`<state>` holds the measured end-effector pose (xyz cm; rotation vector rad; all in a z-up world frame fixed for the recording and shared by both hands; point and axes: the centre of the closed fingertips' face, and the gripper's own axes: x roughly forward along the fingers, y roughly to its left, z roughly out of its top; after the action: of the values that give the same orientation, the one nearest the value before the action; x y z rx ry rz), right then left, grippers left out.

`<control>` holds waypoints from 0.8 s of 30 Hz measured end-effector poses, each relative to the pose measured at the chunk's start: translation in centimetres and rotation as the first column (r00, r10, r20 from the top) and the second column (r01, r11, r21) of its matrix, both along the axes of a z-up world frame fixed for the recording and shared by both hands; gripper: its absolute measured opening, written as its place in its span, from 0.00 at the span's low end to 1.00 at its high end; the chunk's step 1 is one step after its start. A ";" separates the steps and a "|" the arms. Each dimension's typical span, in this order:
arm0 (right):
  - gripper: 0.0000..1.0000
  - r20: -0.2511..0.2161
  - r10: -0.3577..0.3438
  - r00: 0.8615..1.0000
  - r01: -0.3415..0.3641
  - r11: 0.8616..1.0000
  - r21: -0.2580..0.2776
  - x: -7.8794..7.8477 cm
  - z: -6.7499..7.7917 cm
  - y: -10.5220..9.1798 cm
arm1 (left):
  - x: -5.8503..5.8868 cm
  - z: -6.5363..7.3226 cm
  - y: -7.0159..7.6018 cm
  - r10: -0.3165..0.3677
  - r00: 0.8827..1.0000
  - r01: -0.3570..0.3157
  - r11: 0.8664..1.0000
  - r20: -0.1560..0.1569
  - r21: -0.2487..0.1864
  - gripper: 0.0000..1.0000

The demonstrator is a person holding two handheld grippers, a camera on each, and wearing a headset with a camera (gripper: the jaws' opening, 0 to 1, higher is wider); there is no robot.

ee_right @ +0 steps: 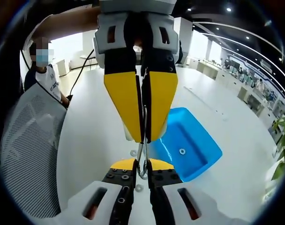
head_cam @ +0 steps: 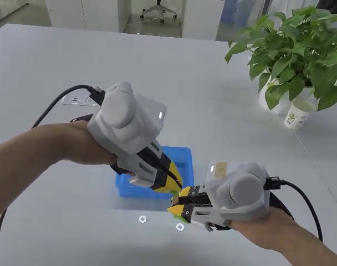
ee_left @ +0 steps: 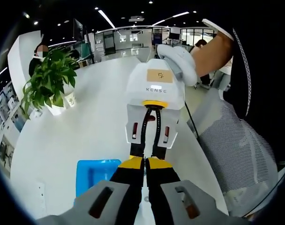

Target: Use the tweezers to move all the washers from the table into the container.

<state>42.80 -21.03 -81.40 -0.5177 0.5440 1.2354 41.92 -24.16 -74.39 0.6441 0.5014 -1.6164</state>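
Together, left gripper (ee_right: 143,139) and right gripper (ee_right: 142,165) fingers clamp the tweezers (ee_right: 142,154); right gripper view shows a washer (ee_right: 182,151) in the container (ee_right: 206,152)

Left gripper (head_cam: 173,182) and right gripper (head_cam: 177,210) tips meeting by blue container (head_cam: 181,155), two washers (head_cam: 142,219) nearby

White worktable (head_cam: 46,66) in an open office — potted plant (head_cam: 301,55) on it, strip lights (ee_left: 107,18) overhead

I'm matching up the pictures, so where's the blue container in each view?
Head view: container at centre, partly behind the left gripper.
Left gripper view: container lower left, beside the jaws.
Right gripper view: container right of centre, washer inside.
Shared landmark: the plant.
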 end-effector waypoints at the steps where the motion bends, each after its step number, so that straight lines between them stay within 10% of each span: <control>1: 0.11 0.001 -0.001 1.000 0.001 1.000 0.001 0.1 0.3 0.0 | 0.0 0.3 0.0 -0.002 1.000 0.002 1.000 0.004 0.002 0.05; 24: 0.11 0.060 0.020 0.998 -0.022 1.000 0.018 4.9 3.4 0.8 | 4.1 3.4 0.2 0.033 0.997 -0.032 0.999 0.068 -0.021 0.05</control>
<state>47.66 -20.21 -77.98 -0.5439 0.4772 1.2400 46.02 -23.99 -71.02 0.6705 0.4426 -1.5614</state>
